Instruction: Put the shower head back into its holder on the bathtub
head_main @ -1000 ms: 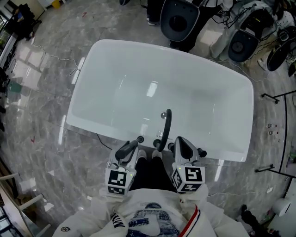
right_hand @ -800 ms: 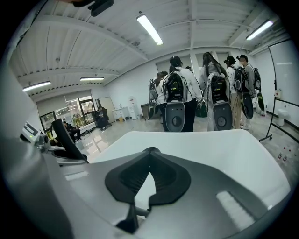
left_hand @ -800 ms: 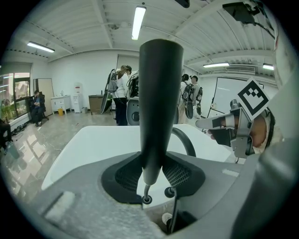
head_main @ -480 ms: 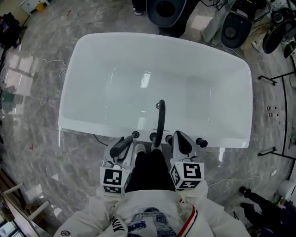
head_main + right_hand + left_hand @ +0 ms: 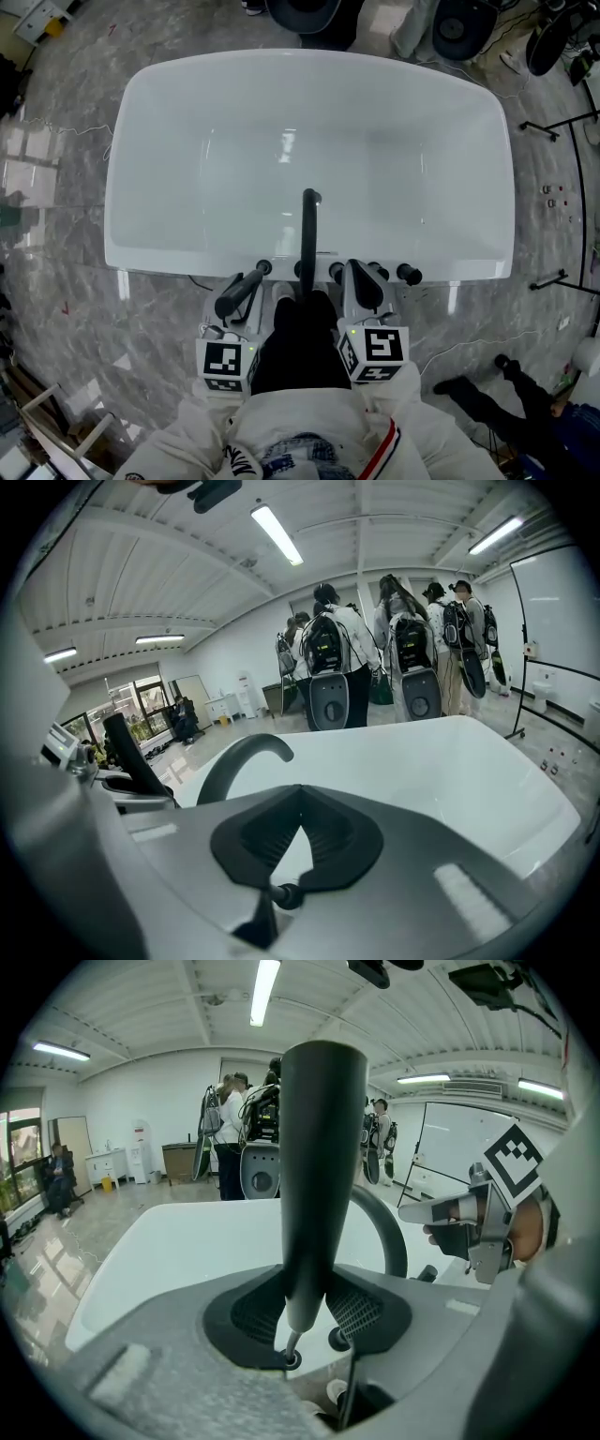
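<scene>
The black shower head (image 5: pixel 239 291) is a long wand, thick end up, clamped in my left gripper (image 5: pixel 246 289). In the left gripper view the pads (image 5: pixel 356 1307) press both sides of the shower head (image 5: pixel 319 1166). Its thin lower end reaches a small black ring (image 5: pixel 292 1360) on the near rim of the white bathtub (image 5: pixel 187 258); I cannot tell whether it touches. My right gripper (image 5: pixel 361 279) hovers over the rim just right of the black faucet spout (image 5: pixel 307 234), shut with nothing in it (image 5: pixel 300 803).
Black knobs (image 5: pixel 408 274) line the near rim beside the spout. Several people with backpack rigs (image 5: pixel 328 649) stand beyond the tub's far side. Stand legs (image 5: pixel 553 281) and cables lie on the marble floor to the right.
Both grippers have come down toward the tub's near rim, and the shower head's thin end now sits at the rim by the left knob. The grip is unchanged.
</scene>
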Demonstrator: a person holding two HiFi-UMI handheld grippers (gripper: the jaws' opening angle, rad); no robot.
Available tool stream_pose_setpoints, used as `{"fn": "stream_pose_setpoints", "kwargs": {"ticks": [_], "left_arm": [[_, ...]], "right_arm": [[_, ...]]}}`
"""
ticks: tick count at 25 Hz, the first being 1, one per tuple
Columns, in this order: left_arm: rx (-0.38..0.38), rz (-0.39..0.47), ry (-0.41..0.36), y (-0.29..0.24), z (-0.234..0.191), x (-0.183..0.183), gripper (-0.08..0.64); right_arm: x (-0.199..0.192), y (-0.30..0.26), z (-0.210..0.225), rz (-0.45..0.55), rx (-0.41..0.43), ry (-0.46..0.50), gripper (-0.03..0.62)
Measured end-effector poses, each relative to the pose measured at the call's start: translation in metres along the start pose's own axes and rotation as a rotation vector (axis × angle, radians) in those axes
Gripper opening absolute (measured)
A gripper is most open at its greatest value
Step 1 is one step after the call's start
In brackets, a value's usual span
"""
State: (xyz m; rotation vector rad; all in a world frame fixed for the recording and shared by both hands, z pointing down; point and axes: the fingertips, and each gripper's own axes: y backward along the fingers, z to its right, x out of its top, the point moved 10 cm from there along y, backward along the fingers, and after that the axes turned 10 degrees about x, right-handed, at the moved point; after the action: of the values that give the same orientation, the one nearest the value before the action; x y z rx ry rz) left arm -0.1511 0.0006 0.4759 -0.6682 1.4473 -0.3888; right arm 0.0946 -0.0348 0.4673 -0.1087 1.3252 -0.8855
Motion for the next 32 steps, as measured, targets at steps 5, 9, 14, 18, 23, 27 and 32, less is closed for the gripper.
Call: {"fn": "stream_pose_setpoints", "kwargs": {"ticks": [5, 9, 14, 18, 23, 27, 32], "left_arm": [[-0.003, 0.005, -0.003, -0.009, 0.002, -0.009, 0.141], [-0.002, 0.012, -0.013, -0.014, 0.002, -0.014, 0.141], [-0.004, 0.003, -0.018, -0.019, 0.001, -0.022, 0.141], [-0.009, -0.007, -0.017, -0.023, -0.002, -0.031, 0.141], [-0.013, -0.016, -0.013, -0.03, -0.005, -0.04, 0.141], [-0.012, -0.027, -0.01, -0.036, -0.007, -0.047, 0.141], [-0.019, -0.048, -0.004, -0.042, -0.006, -0.057, 0.141]], "right_arm": [[-0.01, -0.004, 0.004, -0.007, -0.006, -0.01, 0.006], [-0.016, -0.012, 0.005, -0.009, 0.0, -0.005, 0.006], [-0.024, -0.019, 0.007, -0.016, -0.003, -0.013, 0.005], [-0.032, -0.026, 0.007, -0.024, -0.006, -0.021, 0.005], [-0.041, -0.034, 0.005, -0.036, -0.009, -0.03, 0.005], [-0.045, -0.038, 0.003, -0.044, -0.006, -0.034, 0.006], [-0.053, -0.042, 0.007, -0.056, -0.019, -0.055, 0.006]]}}
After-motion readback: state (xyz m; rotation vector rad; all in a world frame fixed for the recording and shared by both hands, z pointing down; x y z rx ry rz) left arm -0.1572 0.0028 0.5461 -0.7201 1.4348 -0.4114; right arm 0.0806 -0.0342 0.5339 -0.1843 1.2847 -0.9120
